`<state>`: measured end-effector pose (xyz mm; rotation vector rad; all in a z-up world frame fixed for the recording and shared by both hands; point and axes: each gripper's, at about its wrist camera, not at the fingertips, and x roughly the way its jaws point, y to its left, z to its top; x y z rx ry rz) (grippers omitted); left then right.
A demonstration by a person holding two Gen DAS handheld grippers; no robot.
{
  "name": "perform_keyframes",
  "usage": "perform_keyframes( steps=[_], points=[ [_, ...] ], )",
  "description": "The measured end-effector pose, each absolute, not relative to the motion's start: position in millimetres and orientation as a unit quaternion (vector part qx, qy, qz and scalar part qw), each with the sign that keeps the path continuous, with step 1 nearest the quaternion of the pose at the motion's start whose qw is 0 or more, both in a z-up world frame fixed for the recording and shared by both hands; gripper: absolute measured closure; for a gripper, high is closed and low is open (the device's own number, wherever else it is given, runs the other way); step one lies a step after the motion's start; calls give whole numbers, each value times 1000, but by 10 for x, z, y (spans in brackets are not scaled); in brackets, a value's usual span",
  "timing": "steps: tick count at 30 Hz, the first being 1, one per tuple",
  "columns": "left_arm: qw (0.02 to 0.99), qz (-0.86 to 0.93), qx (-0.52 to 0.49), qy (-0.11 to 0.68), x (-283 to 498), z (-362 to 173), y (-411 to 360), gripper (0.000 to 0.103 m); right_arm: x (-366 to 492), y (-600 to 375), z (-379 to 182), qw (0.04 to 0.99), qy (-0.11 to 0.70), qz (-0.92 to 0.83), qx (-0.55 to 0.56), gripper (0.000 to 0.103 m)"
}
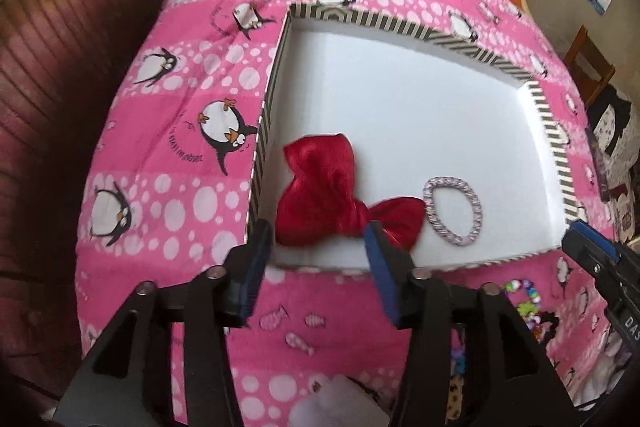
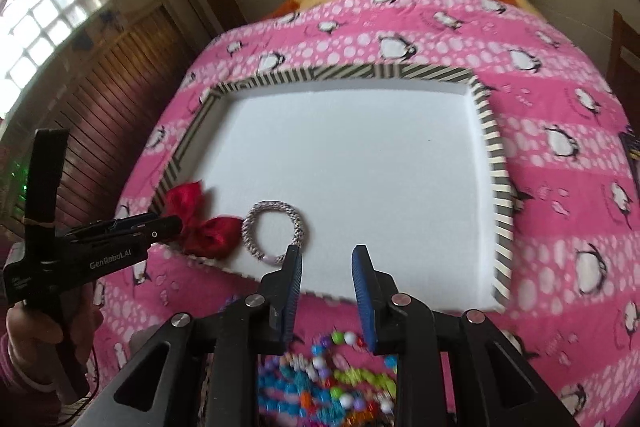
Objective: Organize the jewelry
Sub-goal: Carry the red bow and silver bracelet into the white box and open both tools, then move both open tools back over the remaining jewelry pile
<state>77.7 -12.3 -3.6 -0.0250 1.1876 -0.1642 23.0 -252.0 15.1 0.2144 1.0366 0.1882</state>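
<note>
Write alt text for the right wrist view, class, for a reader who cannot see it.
The open right gripper hovers above a pile of colourful beads at the near edge of a striped tray on a pink penguin blanket. Inside the tray lie a red bow and a braided bracelet; the left gripper reaches in beside the bow.

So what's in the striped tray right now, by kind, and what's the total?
Red satin bow: 1
Silvery-pink braided ring bracelet: 1
Total inside the tray: 2
The colourful beads lie outside, on the pink cover; they are too blurred to count.
</note>
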Motion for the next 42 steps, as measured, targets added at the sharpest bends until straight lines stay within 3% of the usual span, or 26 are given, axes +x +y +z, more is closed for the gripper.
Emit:
perform_keyframes(
  steps=[5,18,42],
  points=[
    [845,-68,-4,531,509,183,-194,51,-109,-2638,274,869,478,87,90,66],
    [865,-58,0,498,-241,463,-456,51,-870,-2822,309,871,477,86,81,65],
    [878,-39,7,478,-890,486,-533,51,-1182,-2937,306,870,479,96,69,64]
  ],
)
